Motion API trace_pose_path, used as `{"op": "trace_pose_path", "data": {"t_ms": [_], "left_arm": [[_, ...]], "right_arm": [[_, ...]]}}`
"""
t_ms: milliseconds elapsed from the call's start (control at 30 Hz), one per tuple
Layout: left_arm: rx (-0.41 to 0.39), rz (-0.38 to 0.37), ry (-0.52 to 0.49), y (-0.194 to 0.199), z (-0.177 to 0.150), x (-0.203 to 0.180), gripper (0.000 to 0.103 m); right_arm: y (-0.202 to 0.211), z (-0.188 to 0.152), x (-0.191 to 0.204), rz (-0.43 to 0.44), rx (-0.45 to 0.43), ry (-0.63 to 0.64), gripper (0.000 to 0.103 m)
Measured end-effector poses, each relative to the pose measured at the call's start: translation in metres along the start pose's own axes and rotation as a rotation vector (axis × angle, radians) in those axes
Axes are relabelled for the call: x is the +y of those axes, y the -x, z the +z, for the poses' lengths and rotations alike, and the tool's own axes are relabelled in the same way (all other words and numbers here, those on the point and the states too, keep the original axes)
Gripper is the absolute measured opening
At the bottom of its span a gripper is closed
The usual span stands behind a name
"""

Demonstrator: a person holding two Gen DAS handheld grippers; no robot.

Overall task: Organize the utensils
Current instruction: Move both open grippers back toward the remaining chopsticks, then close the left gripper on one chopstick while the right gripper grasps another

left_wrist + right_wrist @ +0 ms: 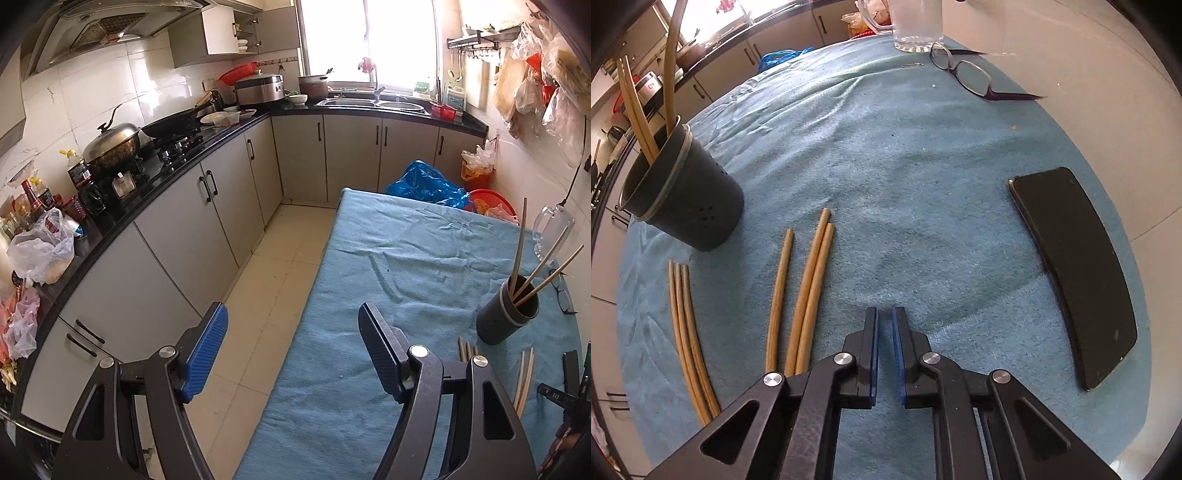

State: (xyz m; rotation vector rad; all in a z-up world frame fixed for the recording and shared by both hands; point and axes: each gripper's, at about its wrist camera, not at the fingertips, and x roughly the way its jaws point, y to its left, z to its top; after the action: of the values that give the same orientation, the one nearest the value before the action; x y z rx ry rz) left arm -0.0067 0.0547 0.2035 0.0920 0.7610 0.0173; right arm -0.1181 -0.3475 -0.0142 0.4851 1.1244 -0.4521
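Observation:
A dark round utensil holder stands on the blue table cloth with three chopsticks leaning out of it. Two groups of three loose wooden chopsticks lie flat on the cloth: one group at the left, the other just left of my right gripper. That gripper is shut, with nothing between its blue pads, and it points down at bare cloth. My left gripper stands open and empty over the table's left edge, with the holder far to its right.
A black phone lies on the cloth at the right. Folded glasses and a glass mug sit at the far edge. A cluttered kitchen counter runs along the left, across a tiled floor.

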Motion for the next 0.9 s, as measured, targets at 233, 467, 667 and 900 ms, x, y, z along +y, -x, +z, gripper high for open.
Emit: {"op": "trace_pose_path", "data": {"t_ms": [233, 467, 667, 900], "left_arm": [[0.036, -0.057, -0.011, -0.006, -0.002, -0.017, 0.072], [0.235, -0.32, -0.035, -0.044, -0.025, -0.061, 0.072], [0.458, -0.503, 0.001, -0.098, -0.058, -0.11, 0.063], [0.555, -0.541, -0.036, -0.128, -0.075, -0.168, 0.055]], "right_arm": [[0.004, -0.003, -0.01, 0.009, 0.009, -0.016, 0.008], [0.013, -0.004, -0.029, 0.072, 0.031, -0.072, 0.008], [0.023, -0.001, -0.025, 0.15, 0.042, -0.055, 0.013], [0.023, 0.008, -0.01, 0.196, 0.054, -0.029, 0.024]]}}
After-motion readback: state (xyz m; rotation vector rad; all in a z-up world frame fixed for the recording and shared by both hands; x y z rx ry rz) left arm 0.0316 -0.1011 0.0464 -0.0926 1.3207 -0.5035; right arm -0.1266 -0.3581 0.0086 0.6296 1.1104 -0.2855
